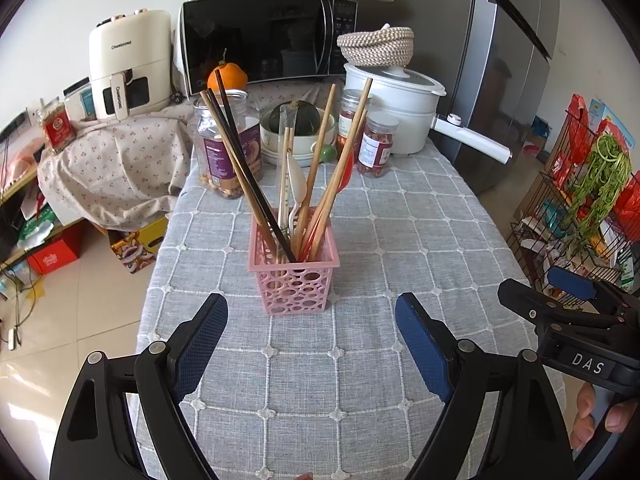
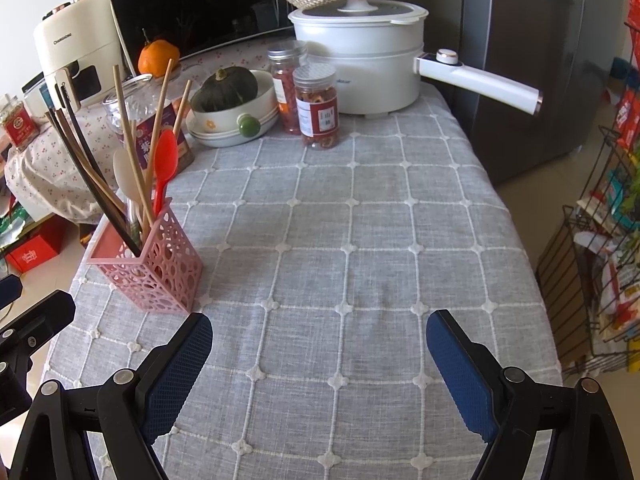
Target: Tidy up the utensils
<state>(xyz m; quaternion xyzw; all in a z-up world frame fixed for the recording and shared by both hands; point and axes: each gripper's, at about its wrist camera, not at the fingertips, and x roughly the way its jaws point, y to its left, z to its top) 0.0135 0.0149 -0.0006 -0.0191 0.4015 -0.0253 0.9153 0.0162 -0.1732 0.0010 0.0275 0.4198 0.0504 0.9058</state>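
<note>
Pink plastic basket (image 1: 295,268) stands at frame centre on the grey desk (image 1: 360,380), with chopsticks (image 1: 240,160) and spoons inside. Left gripper (image 1: 310,344) and right gripper (image 2: 320,364) fingers are wide open, empty. Approach slowly, so the basket does not tip.

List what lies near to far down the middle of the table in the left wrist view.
left gripper with open jaws → bare grey checked tablecloth → pink basket of chopsticks and spoons → bowl with a dark squash → microwave.
</note>
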